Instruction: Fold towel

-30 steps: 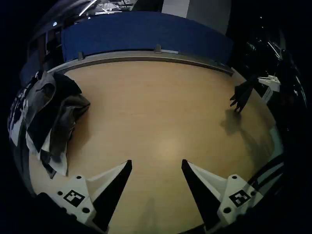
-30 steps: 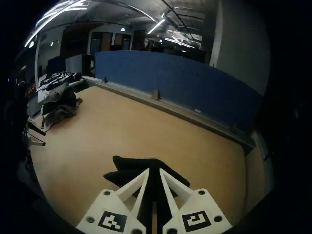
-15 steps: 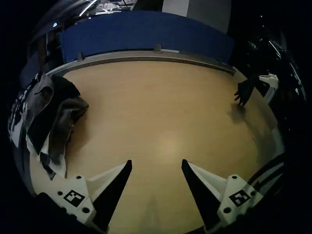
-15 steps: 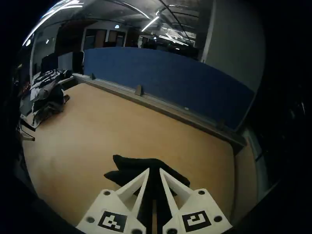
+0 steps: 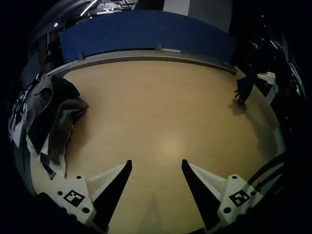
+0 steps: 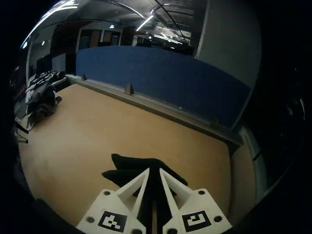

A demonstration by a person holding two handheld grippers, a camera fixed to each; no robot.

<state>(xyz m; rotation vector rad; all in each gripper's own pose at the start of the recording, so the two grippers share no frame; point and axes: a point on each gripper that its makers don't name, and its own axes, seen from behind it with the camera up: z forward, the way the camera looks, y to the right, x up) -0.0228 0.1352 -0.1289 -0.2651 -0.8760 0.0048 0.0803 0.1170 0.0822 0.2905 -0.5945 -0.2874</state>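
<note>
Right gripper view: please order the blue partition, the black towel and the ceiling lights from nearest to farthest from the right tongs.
1. black towel, gripped in the right tongs.
2. blue partition, along the far edge of the table.
3. ceiling lights, high beyond the partition.

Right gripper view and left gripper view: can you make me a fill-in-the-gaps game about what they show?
1. The right gripper is shut on a towel whose colour is ____.
2. The left gripper holds nothing, and it is ____.
3. Behind the table stands a divider coloured ____.
4. In the left gripper view, the pile of clothes lies on the picture's ____ side.

Missing words: black; open; blue; left
</note>
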